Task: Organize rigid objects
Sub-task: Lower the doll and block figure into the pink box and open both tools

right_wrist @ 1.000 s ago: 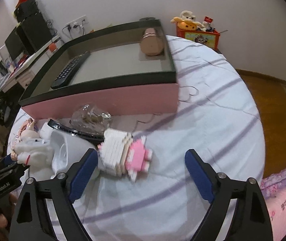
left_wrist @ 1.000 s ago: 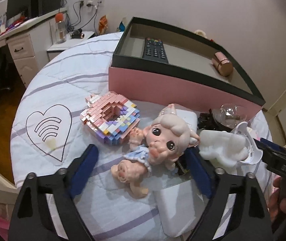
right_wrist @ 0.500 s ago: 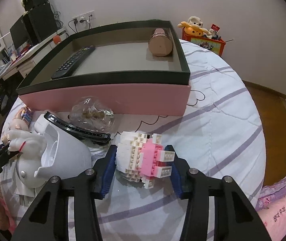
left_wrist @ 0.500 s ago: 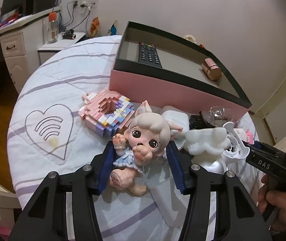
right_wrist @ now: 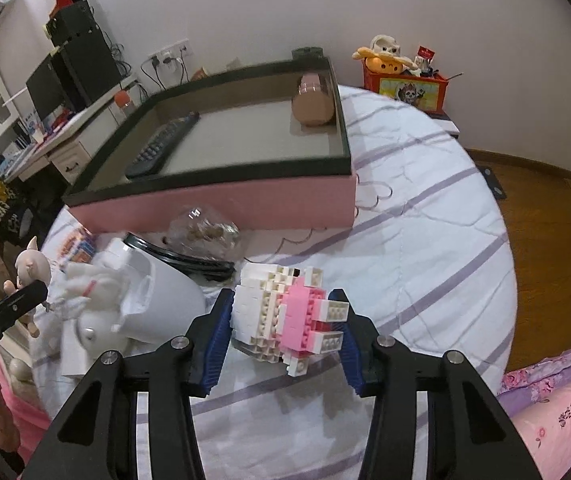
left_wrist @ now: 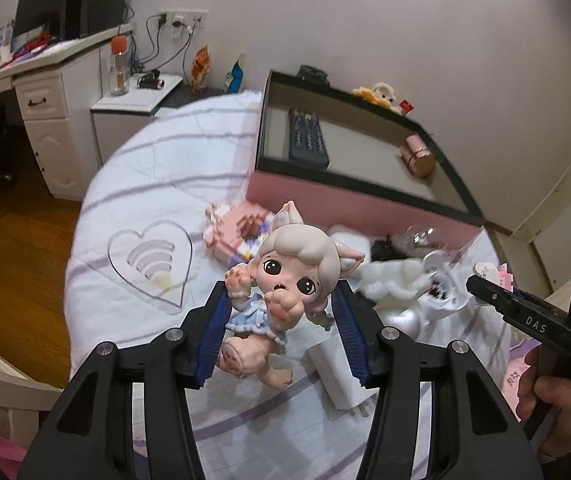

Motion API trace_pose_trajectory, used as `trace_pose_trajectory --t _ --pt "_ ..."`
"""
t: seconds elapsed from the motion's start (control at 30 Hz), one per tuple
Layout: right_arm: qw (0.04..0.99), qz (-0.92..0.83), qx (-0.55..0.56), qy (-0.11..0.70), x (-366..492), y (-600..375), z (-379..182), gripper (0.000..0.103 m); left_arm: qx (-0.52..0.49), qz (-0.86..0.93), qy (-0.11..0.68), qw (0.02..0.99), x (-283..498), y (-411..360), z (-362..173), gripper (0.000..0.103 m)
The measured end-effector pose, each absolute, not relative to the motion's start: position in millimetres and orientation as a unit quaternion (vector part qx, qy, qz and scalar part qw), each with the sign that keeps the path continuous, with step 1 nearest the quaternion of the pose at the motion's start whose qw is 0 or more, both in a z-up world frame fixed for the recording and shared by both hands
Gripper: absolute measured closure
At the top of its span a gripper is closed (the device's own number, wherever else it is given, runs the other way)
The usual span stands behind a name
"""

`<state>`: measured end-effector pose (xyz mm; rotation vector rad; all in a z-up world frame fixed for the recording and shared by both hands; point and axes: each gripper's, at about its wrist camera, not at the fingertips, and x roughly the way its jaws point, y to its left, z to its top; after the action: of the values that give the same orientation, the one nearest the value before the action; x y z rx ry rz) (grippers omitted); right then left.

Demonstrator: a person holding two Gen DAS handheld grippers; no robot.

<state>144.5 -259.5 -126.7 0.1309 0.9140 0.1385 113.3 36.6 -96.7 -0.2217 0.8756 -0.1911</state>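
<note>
White quilted bedding with pale purple stripes (right_wrist: pixel 425 216) covers the round surface where everything lies, with a wooden floor beyond and a white desk (left_wrist: pixel 41 92) against the far wall.

At the back of the bedding stands a shallow pink box with a black rim (right_wrist: pixel 245 200). Inside it, a black remote control (left_wrist: pixel 307 140) lies near one side, and a rose-gold cylinder (left_wrist: pixel 417 156) lies on its side near the opposite corner.

The left gripper (left_wrist: pixel 281 332) has its blue-padded fingers (left_wrist: pixel 215 332) drawn narrow around a vinyl doll with pale hair, pointed ears and a light blue dress (left_wrist: pixel 285 280). The doll's body and legs sit between the pads, its head rising above the fingertips, and it appears lifted off the bedding. Behind it lies a ring of pink and pastel toy bricks (left_wrist: pixel 237 232), and a heart outline is printed on the cover (left_wrist: pixel 151 264).

The right gripper (right_wrist: pixel 285 328) is closed on a white and pink toy-brick figure (right_wrist: pixel 289 316), the white part against the left pad and the pink part toward the right one.

Just left of the brick figure, a white plastic appliance (right_wrist: pixel 153 300) lies tipped, with a white fluffy figure (right_wrist: pixel 89 284) beside it, and a clear glass globe (right_wrist: pixel 205 232) rests near the box's front wall. A hand (left_wrist: pixel 553 396) grips the right gripper's handle.
</note>
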Motion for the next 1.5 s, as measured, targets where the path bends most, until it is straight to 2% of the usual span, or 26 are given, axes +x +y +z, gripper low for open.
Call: trace_pose_trajectory --t 0.27,0.53,0.8,1.03,1.17,1.2,1.23,1.27,1.37,1.47,1.5 --pt "0.907 0.102 0.065 0.404 154.8 -245.4 -78.6 0.055 -0.085 -0.099 0.395 0.91 132.6 29.9 -44.7 0.051" --pt "0.912 0.11 0.042 0.393 215.6 -233.9 -48.2 0.055 -0.063 -0.124 0.388 0.911 195.2 -14.8 -16.4 0.051" --pt "0.891 0.101 0.044 0.44 288.7 -234.2 -79.1 0.055 -0.05 -0.14 0.433 0.889 272.8 -63.5 -49.5 0.051" --pt "0.874 0.084 0.013 0.479 320.1 -228.0 -117.8 0.054 -0.046 -0.144 0.487 0.86 308.7 -85.4 -88.5 0.051" --pt "0.877 0.071 -0.023 0.474 322.0 -225.2 -119.6 0.053 -0.038 -0.135 0.508 0.85 313.8 -89.8 -102.6 0.049" --pt "0.877 0.068 -0.032 0.475 321.7 -224.2 -119.7 0.052 -0.035 -0.13 0.509 0.85 313.2 -89.8 -103.3 0.047" --pt "0.878 0.063 -0.038 0.472 321.5 -223.8 -119.9 0.046 -0.033 -0.126 0.509 0.851 315.0 -88.9 -102.6 0.046" --pt "0.882 0.057 -0.046 0.466 320.4 -224.3 -119.3 0.04 -0.029 -0.122 0.507 0.853 313.5 -87.9 -100.9 0.04" --pt "0.883 0.06 -0.043 0.464 317.4 -225.6 -117.5 0.035 -0.026 -0.104 0.494 0.863 308.6 -78.5 -90.2 0.017" --pt "0.885 0.069 -0.036 0.459 308.1 -223.5 -110.0 0.017 -0.043 -0.102 0.475 0.873 299.9 -62.9 -73.7 0.0" --pt "0.884 0.073 -0.029 0.461 305.3 -223.9 -107.9 0.017 -0.046 -0.1 0.464 0.879 293.7 -58.8 -66.4 0.0"
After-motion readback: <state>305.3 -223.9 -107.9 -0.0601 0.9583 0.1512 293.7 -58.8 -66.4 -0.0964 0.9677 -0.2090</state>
